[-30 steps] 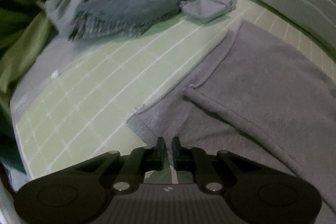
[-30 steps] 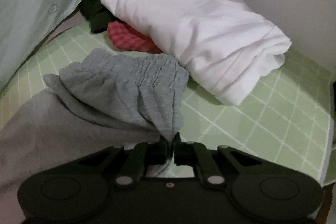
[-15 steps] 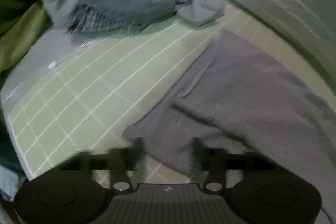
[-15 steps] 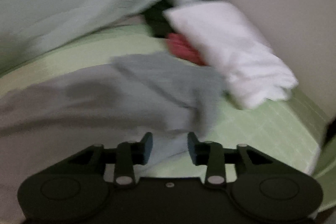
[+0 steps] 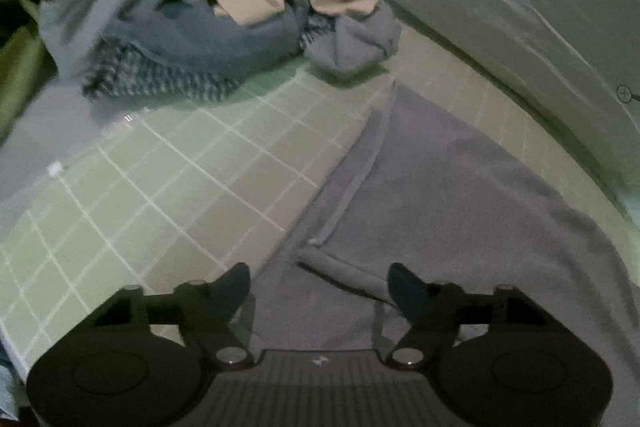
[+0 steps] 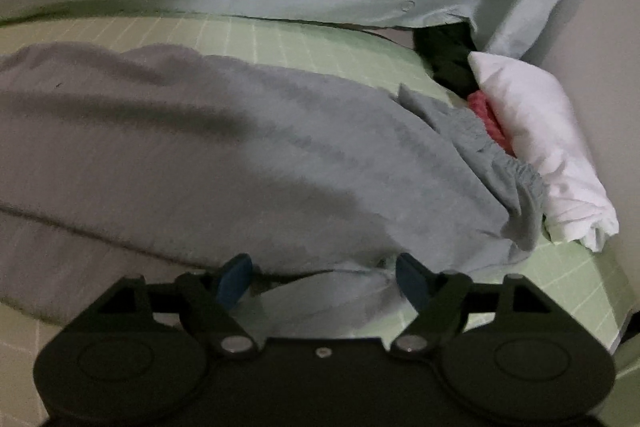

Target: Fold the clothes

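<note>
Green grid mat [image 5: 168, 187]; grey garment [image 5: 460, 207]; writing unreadable.

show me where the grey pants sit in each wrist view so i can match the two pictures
Left wrist view: the grey pants fill the lower right, one hem end lying just ahead of the open left hand-held gripper.
Right wrist view: the grey pants span left and centre, gathered waistband at the right against the white folded cloth, ahead of the open right hand-held gripper.
Shared landmark: the green grid mat under the pants.
</note>
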`<state>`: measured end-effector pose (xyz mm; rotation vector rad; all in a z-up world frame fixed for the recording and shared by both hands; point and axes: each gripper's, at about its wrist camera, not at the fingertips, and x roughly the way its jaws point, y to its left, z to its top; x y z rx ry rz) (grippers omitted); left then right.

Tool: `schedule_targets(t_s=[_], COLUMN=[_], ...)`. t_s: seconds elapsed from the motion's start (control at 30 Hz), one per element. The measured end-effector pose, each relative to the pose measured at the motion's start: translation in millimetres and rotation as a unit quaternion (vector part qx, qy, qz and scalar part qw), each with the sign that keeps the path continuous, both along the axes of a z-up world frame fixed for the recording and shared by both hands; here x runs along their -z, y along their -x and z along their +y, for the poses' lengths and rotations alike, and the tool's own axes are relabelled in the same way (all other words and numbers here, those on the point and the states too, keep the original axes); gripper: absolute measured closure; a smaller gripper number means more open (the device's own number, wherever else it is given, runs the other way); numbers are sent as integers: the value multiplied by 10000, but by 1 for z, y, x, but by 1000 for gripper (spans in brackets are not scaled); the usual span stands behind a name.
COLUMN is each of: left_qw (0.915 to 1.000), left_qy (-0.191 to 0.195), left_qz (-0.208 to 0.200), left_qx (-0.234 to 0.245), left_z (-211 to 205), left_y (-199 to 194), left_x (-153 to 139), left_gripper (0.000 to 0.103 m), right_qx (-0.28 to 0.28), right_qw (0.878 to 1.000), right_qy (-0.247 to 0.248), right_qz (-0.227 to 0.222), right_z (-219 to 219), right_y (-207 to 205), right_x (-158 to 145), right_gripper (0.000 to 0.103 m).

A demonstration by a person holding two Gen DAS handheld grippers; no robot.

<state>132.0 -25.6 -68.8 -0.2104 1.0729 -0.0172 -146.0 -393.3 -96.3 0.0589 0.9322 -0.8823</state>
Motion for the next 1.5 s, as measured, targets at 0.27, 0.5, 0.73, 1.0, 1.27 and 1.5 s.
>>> schedule_targets(t_s=[0.27, 0.5, 0.73, 1.0, 1.27, 1.5], left_qw=[9989, 9989, 9957, 9884, 9816, 9781], left_qy=[266, 275, 702, 1162, 1645, 1738], left_qz=[370, 379, 366, 264, 337, 453], left_qx=[68, 11, -492, -947, -910, -1052], left_z=[-6, -8, 7, 24, 23, 23], left_y=[-13, -12, -14, -16, -21, -28], left_x=[18, 21, 19, 17, 24, 28], left_gripper=[37, 36, 36, 38, 50, 52], right_qx=[767, 1792, 2430, 2805, 2678, 2770], right_qw=[9729, 9037, 8501, 8126, 8232, 8131], right_qy=[-1314, -2816, -3091, -3176, -3161, -3196], right_qz=[-1743, -2682, -3504, -4001, -3882, -4001], right_z=[-14, -45, -64, -77, -77, -79], right_y=[19, 37, 55, 66, 57, 64], right_x=[-21, 2, 9, 16, 14, 16], right_gripper=[23, 25, 25, 25, 24, 24])
